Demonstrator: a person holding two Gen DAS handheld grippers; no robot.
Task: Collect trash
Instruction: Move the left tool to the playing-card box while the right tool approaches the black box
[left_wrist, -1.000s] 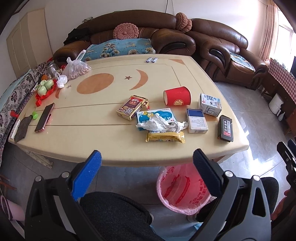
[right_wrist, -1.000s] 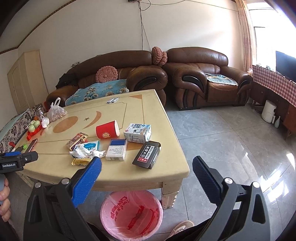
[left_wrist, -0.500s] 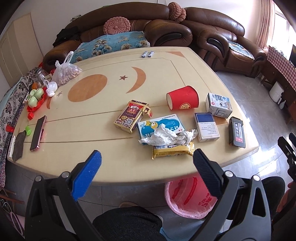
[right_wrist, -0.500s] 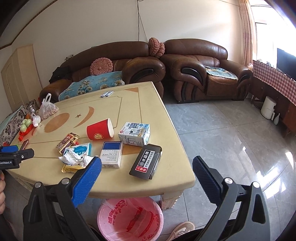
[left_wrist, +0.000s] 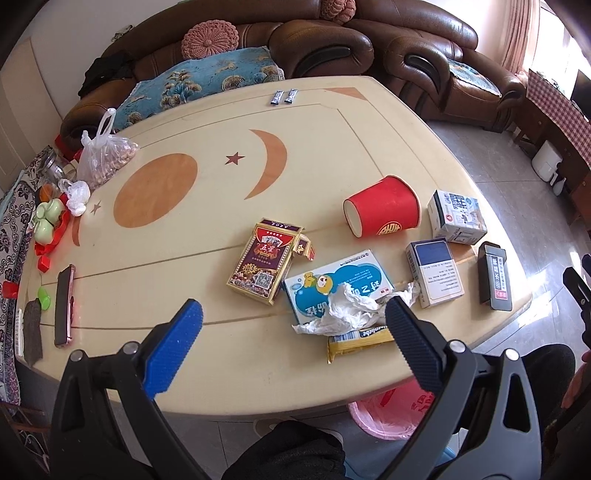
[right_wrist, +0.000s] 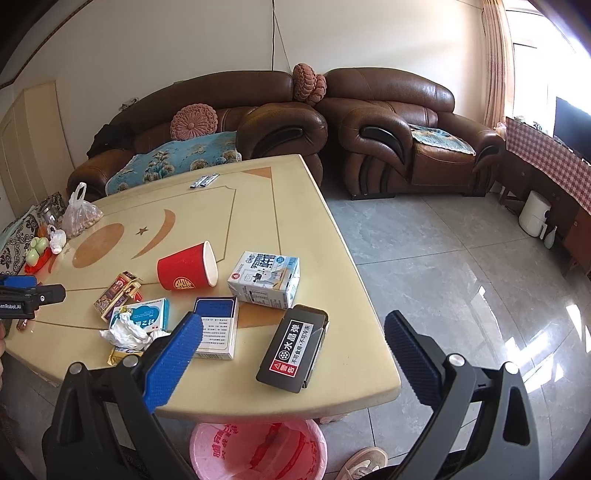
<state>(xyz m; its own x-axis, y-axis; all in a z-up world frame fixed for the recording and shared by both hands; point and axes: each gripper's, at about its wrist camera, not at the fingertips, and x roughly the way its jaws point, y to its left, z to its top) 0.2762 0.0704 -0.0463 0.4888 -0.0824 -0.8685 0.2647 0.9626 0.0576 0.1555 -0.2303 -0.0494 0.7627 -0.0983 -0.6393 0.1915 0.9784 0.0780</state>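
Crumpled tissue (left_wrist: 347, 310) on table (left_wrist: 221, 155), both grippers (left_wrist: 291, 325) (right_wrist: 291, 332) above near edge, jaws spread wide, empty.

A big desk (left_wrist: 207, 110) with lots of stuff on it.
A red cup (left_wrist: 382, 211) lies on its side near a milk box (left_wrist: 457, 217), a black box (left_wrist: 495, 277), a phone (left_wrist: 63, 306) and a bag of nuts (left_wrist: 107, 157).

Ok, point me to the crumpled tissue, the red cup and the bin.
crumpled tissue (left_wrist: 351, 308): left wrist view, middle of the white wad.
red cup (right_wrist: 183, 271): right wrist view, its side wall.
bin (right_wrist: 258, 452): right wrist view, pink liner inside.
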